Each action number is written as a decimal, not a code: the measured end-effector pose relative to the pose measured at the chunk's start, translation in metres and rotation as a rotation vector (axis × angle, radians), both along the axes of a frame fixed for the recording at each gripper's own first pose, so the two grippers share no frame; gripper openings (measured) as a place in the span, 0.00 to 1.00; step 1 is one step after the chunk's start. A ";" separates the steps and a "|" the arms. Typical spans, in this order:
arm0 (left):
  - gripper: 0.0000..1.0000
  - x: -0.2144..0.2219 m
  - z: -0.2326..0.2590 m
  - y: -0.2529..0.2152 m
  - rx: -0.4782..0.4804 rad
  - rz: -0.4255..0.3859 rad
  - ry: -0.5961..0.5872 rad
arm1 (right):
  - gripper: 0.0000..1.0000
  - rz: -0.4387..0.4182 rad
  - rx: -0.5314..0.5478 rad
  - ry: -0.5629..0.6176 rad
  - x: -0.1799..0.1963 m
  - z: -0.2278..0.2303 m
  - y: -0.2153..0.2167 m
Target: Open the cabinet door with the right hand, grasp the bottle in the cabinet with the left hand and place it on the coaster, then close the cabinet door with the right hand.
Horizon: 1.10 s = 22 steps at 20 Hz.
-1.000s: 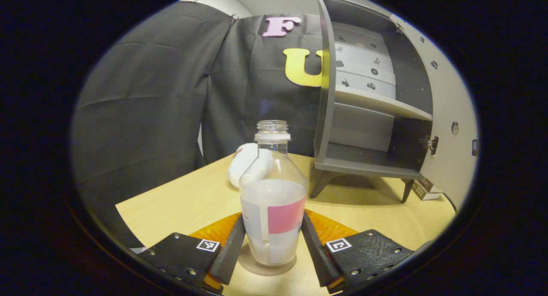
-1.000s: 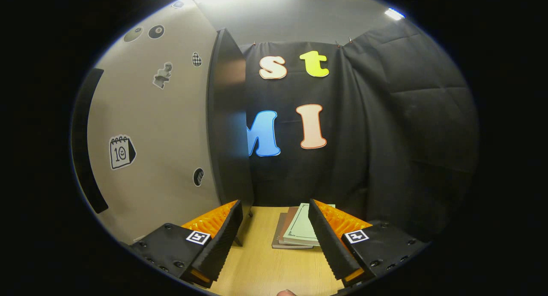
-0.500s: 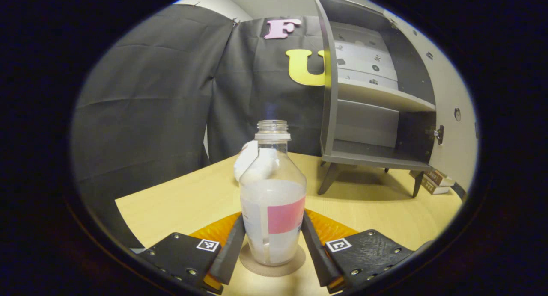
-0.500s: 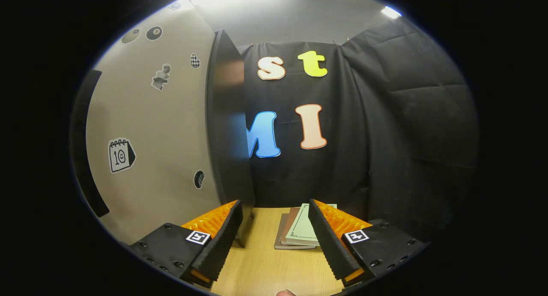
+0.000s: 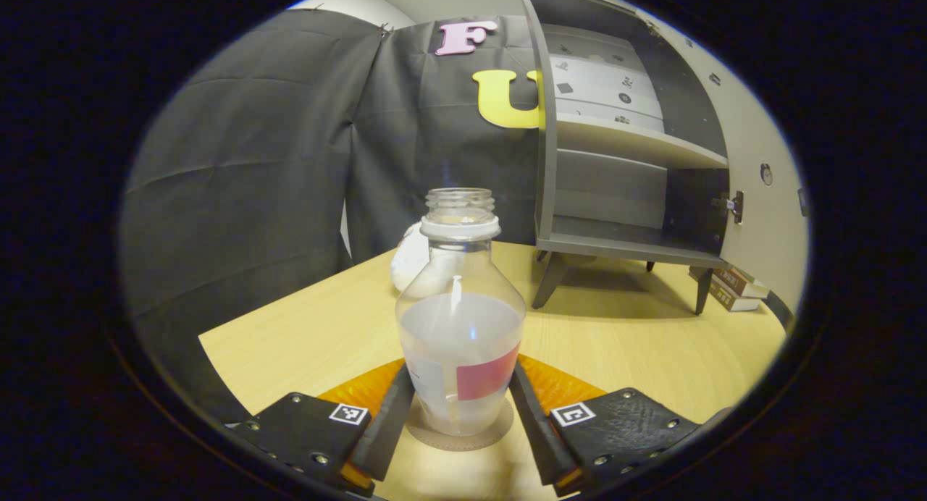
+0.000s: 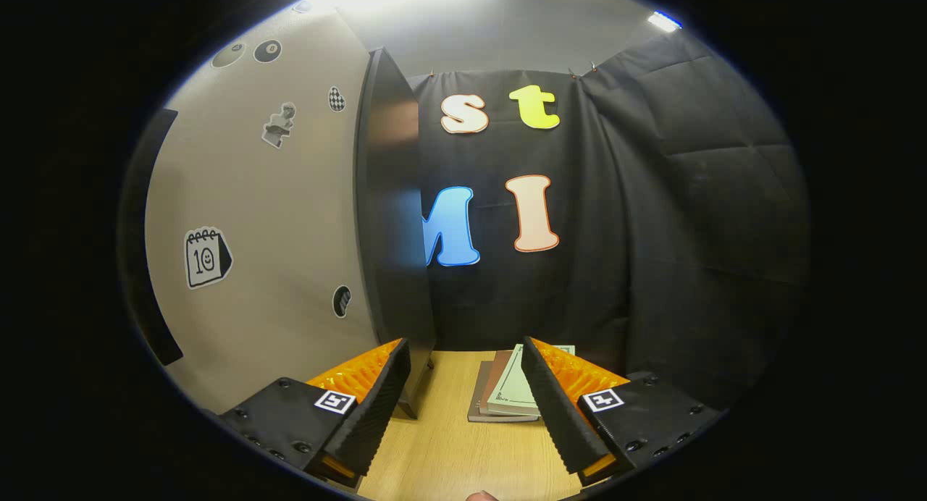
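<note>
Here, in the left gripper view, the left gripper [image 5: 460,421] has its fingers against both sides of the clear bottle [image 5: 460,334], pinching it low on the body while it stands upright on the round coaster [image 5: 459,437] on the wooden table [image 5: 304,334], with the open cabinet [image 5: 623,161] well apart to the right. In the right gripper view, the cabinet door [image 6: 290,211] stands at the left, and the right gripper [image 6: 466,407] is spread with nothing between its fingers, its left fingertip just beside the door's edge, with books [image 6: 500,392] on the table beyond.

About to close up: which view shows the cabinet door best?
Right gripper view: the cabinet door stands close, swung open, its stickered face and edge plain. Left gripper view shows a strip of it beside the cabinet.
</note>
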<state>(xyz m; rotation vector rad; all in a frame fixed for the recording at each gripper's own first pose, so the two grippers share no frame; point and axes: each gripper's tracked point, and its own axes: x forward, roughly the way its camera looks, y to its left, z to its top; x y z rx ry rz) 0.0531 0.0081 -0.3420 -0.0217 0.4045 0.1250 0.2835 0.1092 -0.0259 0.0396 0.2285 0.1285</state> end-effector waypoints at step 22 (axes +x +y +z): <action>0.80 0.001 0.222 -0.001 0.118 -0.014 -0.224 | 0.98 0.023 0.038 0.007 -0.006 0.029 0.020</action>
